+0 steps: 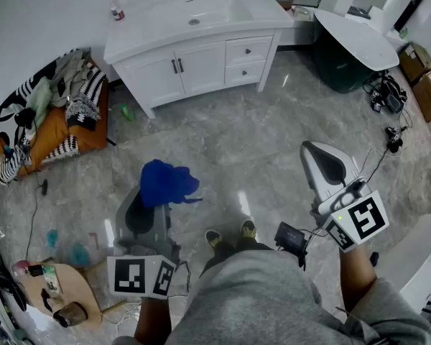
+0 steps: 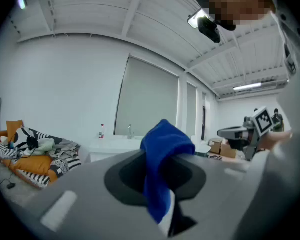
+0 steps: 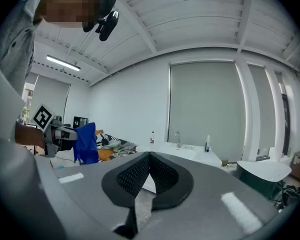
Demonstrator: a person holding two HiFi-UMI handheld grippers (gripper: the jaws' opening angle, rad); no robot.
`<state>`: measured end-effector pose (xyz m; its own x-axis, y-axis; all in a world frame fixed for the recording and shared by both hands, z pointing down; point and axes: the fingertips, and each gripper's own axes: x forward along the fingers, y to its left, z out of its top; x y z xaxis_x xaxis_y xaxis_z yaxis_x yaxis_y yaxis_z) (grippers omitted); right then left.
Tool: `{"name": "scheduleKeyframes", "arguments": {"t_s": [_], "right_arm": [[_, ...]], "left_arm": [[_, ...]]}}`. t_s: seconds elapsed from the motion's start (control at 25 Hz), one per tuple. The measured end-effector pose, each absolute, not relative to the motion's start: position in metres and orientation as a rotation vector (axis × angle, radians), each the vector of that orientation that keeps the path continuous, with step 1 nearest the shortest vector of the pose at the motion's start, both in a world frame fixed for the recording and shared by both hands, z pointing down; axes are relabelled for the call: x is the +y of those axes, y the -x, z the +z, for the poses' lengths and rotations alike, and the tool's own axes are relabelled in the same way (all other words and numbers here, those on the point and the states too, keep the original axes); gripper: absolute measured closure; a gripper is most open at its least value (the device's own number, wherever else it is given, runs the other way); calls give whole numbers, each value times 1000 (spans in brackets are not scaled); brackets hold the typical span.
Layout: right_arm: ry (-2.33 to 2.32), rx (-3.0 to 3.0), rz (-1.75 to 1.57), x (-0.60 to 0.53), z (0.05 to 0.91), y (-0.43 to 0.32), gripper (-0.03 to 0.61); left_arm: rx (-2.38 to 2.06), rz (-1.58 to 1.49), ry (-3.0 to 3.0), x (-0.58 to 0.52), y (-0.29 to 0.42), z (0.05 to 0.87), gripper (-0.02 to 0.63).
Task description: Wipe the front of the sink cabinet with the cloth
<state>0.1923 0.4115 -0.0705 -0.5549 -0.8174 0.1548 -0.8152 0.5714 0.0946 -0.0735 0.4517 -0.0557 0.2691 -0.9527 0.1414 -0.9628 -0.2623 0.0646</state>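
Note:
A blue cloth (image 1: 167, 182) hangs bunched from my left gripper (image 1: 152, 205), whose jaws are shut on it; the left gripper view shows the cloth (image 2: 162, 164) draped between the jaws. My right gripper (image 1: 323, 162) is shut with nothing in it, held level to the right. The white sink cabinet (image 1: 201, 62) stands far ahead across the marble floor, with two doors and two drawers on its front. It appears small in the left gripper view (image 2: 115, 146) and in the right gripper view (image 3: 182, 151). Both grippers are well short of it.
A pile of clothes on an orange seat (image 1: 50, 113) lies left of the cabinet. A dark bin under a white round table (image 1: 355, 45) stands at the right, with cables (image 1: 388, 99) and cardboard boxes (image 1: 424, 77) beyond. A small wooden stool (image 1: 57, 293) sits at lower left.

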Motion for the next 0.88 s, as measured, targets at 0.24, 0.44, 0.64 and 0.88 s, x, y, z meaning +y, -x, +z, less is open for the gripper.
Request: {"name": "scheduleKeyframes", "arguments": {"t_s": [0.24, 0.44, 0.64, 0.88], "right_arm": [[-1393, -2658, 27, 415, -67, -177, 578], [-1469, -2698, 124, 413, -65, -158, 580], [-1490, -2720, 158, 412, -63, -135, 579], [-1453, -2728, 135, 413, -61, -110, 580]], "left_arm": [[-1812, 90, -2399, 456, 78, -54, 540], [-1822, 71, -2402, 459, 93, -55, 540], [-1835, 69, -2411, 462, 116, -54, 540], [-1854, 60, -2384, 466, 139, -48, 540]]}}
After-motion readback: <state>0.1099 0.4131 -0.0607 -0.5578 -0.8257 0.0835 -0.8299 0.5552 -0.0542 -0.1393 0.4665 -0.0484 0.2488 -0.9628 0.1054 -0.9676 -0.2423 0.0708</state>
